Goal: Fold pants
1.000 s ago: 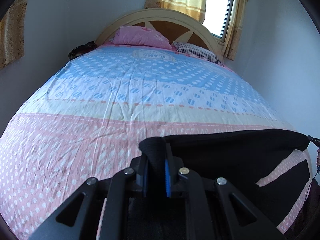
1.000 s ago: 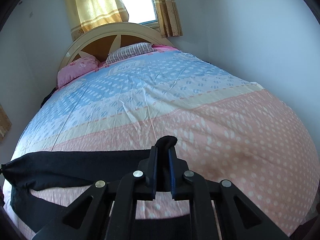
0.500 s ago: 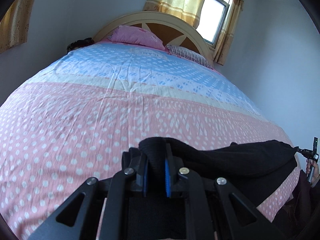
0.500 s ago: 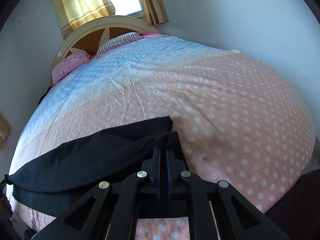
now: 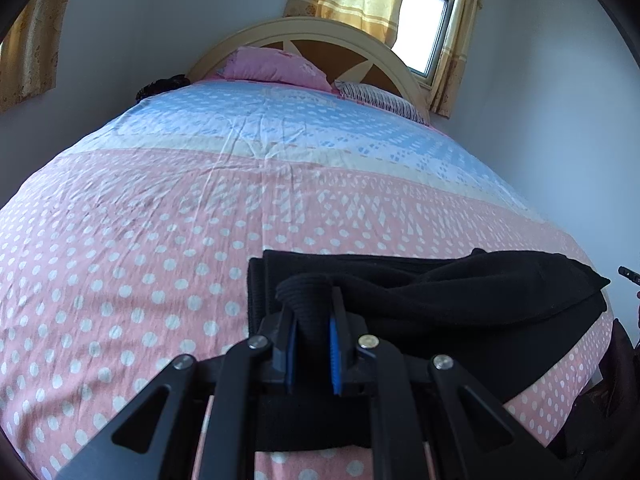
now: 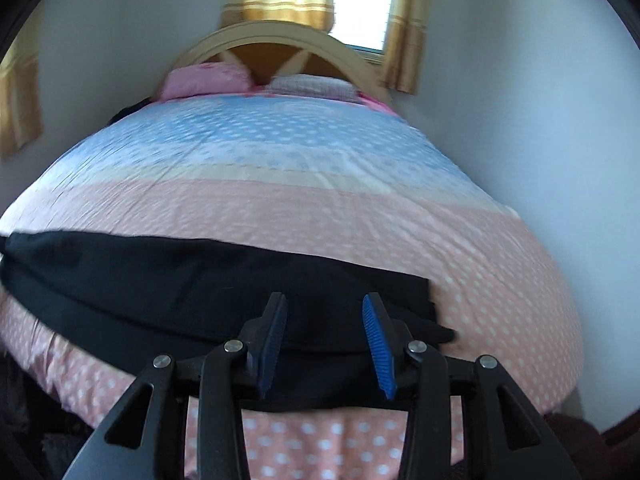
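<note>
The black pants (image 5: 460,300) lie folded across the near end of the bed, on the pink dotted sheet. My left gripper (image 5: 312,320) is shut on a bunched end of the pants, low over the bed. In the right wrist view the pants (image 6: 180,280) stretch from the left edge to the middle in a flat band. My right gripper (image 6: 325,320) is open and empty just above their right end, its blue pads (image 6: 376,336) apart. A tip of the right tool (image 5: 628,274) shows at the far right of the left wrist view.
The bed (image 5: 200,208) has a pink, cream and blue sheet. A pink pillow (image 5: 272,66) and a striped pillow (image 5: 380,96) lie at the arched headboard (image 6: 280,36). Walls stand close on both sides, with a curtained window (image 5: 424,40) behind.
Both grippers came down and laid the pants on the bed. My right gripper has opened and let go of its end. My left gripper stays shut on its end.
</note>
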Action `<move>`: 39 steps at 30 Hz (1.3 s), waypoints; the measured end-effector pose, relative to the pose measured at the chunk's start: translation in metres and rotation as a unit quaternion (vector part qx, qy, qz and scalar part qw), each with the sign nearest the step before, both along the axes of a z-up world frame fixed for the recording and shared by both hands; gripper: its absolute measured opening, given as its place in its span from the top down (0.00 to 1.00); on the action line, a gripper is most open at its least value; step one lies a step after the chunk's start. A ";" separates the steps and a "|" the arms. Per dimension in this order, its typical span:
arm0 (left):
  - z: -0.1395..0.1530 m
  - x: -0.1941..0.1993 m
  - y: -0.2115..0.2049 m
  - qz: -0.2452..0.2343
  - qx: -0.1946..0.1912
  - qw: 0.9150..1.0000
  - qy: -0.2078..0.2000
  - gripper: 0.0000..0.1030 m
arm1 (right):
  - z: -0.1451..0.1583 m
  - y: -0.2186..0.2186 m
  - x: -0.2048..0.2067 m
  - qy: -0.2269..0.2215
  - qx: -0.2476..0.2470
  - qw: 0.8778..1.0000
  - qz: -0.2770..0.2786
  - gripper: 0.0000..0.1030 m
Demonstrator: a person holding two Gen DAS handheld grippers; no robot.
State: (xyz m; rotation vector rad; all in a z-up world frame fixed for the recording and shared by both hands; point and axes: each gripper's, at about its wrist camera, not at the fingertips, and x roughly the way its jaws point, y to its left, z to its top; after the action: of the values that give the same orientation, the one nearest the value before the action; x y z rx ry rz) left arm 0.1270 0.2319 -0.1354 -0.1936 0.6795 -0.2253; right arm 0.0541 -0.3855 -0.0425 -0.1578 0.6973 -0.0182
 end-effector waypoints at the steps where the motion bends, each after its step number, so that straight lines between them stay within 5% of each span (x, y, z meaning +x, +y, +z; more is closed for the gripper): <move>1: 0.000 0.000 0.000 0.000 -0.001 1.000 -0.001 0.87 | -0.003 0.027 0.003 0.007 -0.015 0.999 0.036 0.60; 7: -0.003 -0.001 0.001 0.004 -0.009 1.000 -0.003 0.86 | -0.054 0.165 0.023 0.057 -0.088 0.974 0.199 0.60; 12: -0.004 -0.002 0.001 0.005 -0.010 1.000 -0.004 0.86 | -0.098 0.215 0.035 0.078 -0.171 0.951 0.244 0.60; 14: -0.005 -0.003 0.001 0.005 -0.012 1.000 -0.004 0.86 | -0.096 0.216 0.040 0.068 -0.167 0.953 0.242 0.60; 17: -0.006 -0.001 0.002 0.004 -0.016 1.000 -0.001 0.86 | -0.091 0.211 0.054 0.083 -0.134 0.960 0.233 0.97; 26: 0.016 -0.012 0.009 -0.014 -0.027 0.999 -0.032 0.86 | -0.055 0.195 0.020 0.058 -0.106 0.960 0.252 0.97; 35: -0.001 -0.030 0.003 -0.033 -0.013 0.999 -0.011 0.86 | -0.092 0.198 0.004 0.102 -0.125 0.953 0.255 0.97; 39: -0.001 -0.036 0.005 -0.040 0.002 0.999 -0.007 0.78 | -0.093 0.195 0.002 0.106 -0.115 0.954 0.257 0.97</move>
State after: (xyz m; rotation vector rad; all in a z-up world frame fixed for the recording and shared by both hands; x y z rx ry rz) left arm 0.0912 0.2368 -0.1359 -0.1616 0.6739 -0.3021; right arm 0.0564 -0.1907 -0.1354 -0.5693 0.8505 0.4237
